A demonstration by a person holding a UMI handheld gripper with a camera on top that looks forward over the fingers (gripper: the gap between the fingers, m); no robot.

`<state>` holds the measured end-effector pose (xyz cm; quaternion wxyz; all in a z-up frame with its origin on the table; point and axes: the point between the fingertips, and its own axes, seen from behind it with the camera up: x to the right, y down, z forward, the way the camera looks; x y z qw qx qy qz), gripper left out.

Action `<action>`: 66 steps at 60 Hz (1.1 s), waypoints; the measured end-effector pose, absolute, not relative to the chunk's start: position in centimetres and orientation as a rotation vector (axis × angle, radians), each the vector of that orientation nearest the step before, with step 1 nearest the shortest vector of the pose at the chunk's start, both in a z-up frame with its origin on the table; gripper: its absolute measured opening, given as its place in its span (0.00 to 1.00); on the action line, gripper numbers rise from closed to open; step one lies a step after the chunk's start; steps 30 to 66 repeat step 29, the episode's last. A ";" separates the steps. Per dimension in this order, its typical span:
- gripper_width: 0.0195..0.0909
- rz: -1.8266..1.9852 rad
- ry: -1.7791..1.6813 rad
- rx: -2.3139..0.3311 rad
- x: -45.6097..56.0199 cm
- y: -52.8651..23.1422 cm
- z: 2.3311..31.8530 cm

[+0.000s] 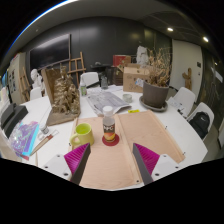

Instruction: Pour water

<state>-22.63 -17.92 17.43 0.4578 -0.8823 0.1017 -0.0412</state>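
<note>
My gripper (111,165) stands wide open, empty. The bottle (109,124) is upright on a red coaster, dead ahead beyond my fingertips, mid-mat toward the mat's (150,130) far edge. The yellow mug (82,134) sits just left of it.

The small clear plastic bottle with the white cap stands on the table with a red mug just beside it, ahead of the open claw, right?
Not quite: the mug beside the small clear plastic bottle is yellow-green, not red, as the gripper view shows. The rest holds: the bottle stands ahead of the open claw.
</note>
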 end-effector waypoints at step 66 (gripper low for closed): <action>0.94 -0.157 0.228 -2.158 -21.4 -21.9 19.0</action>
